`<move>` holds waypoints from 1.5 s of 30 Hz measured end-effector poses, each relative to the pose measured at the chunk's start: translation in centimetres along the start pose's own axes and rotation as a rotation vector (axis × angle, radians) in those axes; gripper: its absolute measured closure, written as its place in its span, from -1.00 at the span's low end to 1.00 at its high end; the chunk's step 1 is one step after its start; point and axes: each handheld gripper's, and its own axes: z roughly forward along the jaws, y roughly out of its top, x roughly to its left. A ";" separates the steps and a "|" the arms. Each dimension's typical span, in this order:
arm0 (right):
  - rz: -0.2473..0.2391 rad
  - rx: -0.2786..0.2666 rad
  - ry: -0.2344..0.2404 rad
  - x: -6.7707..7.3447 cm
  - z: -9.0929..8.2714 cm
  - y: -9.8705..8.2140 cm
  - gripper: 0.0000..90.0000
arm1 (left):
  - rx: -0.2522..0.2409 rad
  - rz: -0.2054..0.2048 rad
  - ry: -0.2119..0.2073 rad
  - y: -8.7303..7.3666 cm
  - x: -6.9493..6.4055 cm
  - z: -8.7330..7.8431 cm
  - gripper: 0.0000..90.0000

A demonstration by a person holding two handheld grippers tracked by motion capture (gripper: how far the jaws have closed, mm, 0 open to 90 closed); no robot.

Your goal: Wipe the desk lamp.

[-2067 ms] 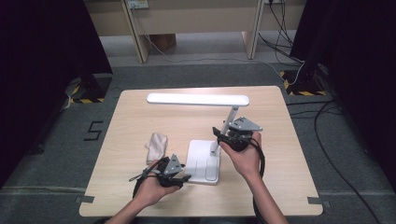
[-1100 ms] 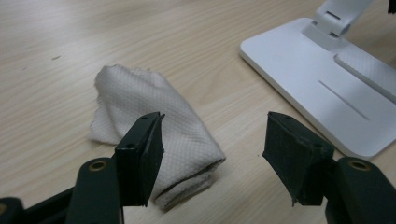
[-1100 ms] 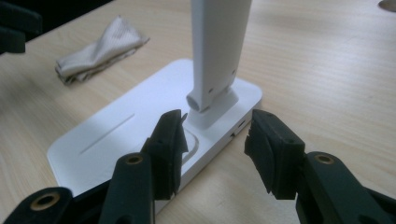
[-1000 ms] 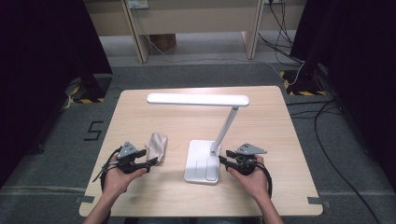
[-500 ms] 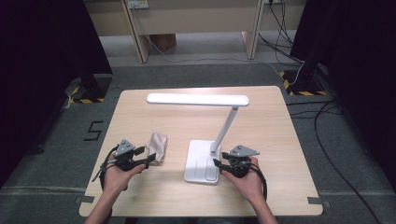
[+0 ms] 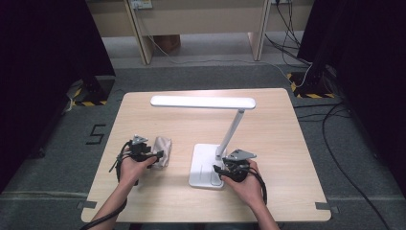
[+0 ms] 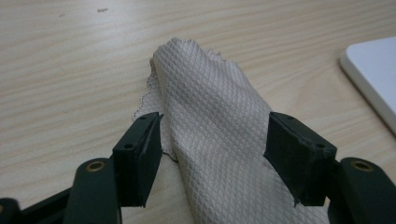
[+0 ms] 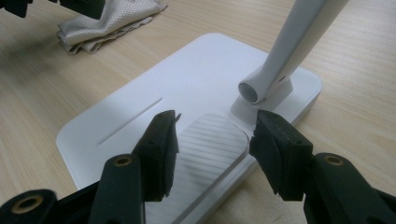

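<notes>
From the high view, a pale wood-grain counter (image 6: 277,129) carries a white lamp (image 6: 225,143) with a flat bar head and slanted stem.

In the left gripper view, the left gripper (image 7: 212,149) stands apart, its jaws straddling a crumpled, diamond-weave beige cloth (image 7: 210,121).

In the right gripper view, the right gripper (image 8: 212,140) is parted over the ribbed pad (image 8: 212,140) on the smooth rounded lamp base (image 8: 154,98).

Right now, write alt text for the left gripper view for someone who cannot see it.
The left gripper is open, its two black fingers straddling a beige woven cloth bunched on a light wooden table. A corner of a white lamp base shows at the right edge.
</notes>
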 end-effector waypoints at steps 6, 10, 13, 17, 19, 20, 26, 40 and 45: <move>-0.002 0.004 0.002 0.0 0.2 -0.2 0.09 | 0.009 0.002 0.003 -0.7 0.1 1.0 -0.30; -0.002 0.006 -0.002 0.1 0.2 -0.3 0.09 | -0.025 0.008 -0.001 -0.4 0.0 0.7 -0.28; -0.001 0.003 0.002 0.1 0.2 -0.3 0.09 | -0.007 0.017 0.000 -0.4 0.0 0.9 -0.28; -0.016 0.004 0.004 0.4 0.2 -0.1 0.09 | -0.011 0.039 0.012 -0.7 -0.1 1.0 -0.28; -0.021 0.001 0.007 0.4 0.2 0.1 0.09 | -0.015 0.049 0.012 -0.8 -0.3 1.0 -0.25; -0.026 0.002 0.006 0.4 0.2 0.1 0.09 | -0.011 0.049 0.008 -0.9 -0.3 1.0 -0.21; -0.038 0.014 0.001 0.4 0.5 0.2 0.13 | -0.010 0.034 -0.001 -0.9 -0.4 1.0 -0.03; -0.058 0.040 -0.028 0.8 0.5 0.6 0.49 | -0.024 -0.064 -0.066 -1.0 0.1 1.0 0.71; -0.066 0.045 -0.018 0.9 0.7 0.6 0.62 | -0.034 -0.109 -0.107 -1.1 0.6 0.7 0.74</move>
